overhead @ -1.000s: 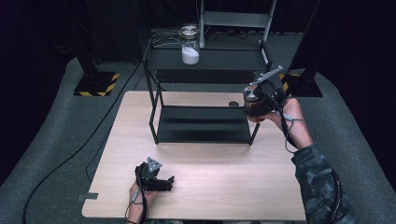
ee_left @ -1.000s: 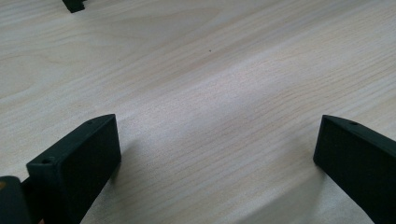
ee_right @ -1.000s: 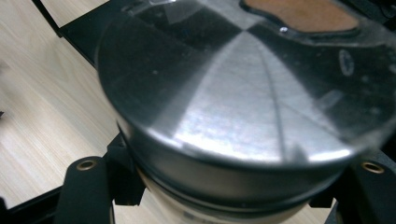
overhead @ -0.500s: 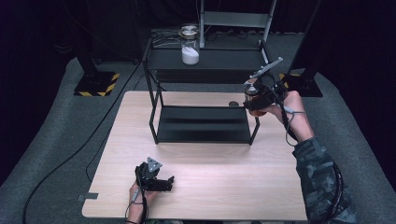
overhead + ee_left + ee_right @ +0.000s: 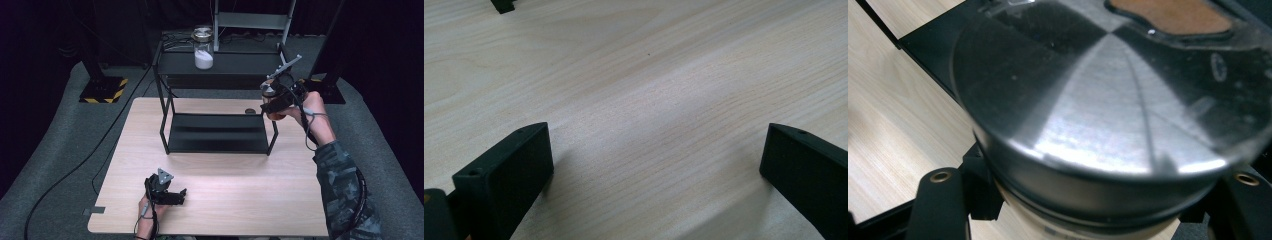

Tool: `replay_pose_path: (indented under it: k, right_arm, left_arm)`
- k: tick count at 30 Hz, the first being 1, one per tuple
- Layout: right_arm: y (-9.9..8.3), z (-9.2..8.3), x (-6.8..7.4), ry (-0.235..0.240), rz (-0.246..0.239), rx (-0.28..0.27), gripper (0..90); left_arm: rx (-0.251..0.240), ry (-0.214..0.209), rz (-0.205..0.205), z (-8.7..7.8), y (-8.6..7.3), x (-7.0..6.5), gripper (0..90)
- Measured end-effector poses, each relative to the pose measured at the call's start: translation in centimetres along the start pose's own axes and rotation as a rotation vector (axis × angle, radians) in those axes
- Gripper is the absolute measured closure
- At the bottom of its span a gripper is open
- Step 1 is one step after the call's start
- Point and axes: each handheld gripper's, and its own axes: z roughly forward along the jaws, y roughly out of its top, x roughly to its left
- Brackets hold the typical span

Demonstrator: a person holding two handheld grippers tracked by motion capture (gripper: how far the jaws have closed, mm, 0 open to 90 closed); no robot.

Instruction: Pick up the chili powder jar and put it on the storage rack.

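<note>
My right gripper (image 5: 272, 103) is shut on a jar (image 5: 270, 95) with a brushed metal lid and brownish contents. It holds the jar in the air at the right end of the black two-tier rack (image 5: 217, 134), near its top shelf. In the right gripper view the jar's lid (image 5: 1108, 100) looms large between the jaws of the right gripper (image 5: 1093, 178). My left gripper (image 5: 174, 195) rests on the wooden table (image 5: 240, 200) near the front edge. In its own view the left gripper (image 5: 659, 150) stands open over bare wood.
A glass jar of white powder (image 5: 203, 48) stands on the rack's top shelf at the back. A small dark round object (image 5: 250, 111) lies on the table behind the rack's lower shelf. Dark floor, cables and stand bases surround the table.
The right hand has raised the jar slightly beside the rack and tilted a little. The left gripper has stayed where it was.
</note>
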Motion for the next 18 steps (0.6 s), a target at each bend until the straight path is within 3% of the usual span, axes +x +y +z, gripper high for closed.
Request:
replay_pose_path:
  k: [18]
  right_arm:
    - [1.9, -0.7, -0.8, -0.017, 0.013, 0.001, 31.0]
  left_arm:
    - [0.000, 0.000, 0.000, 0.0, 0.0, 0.0, 0.2]
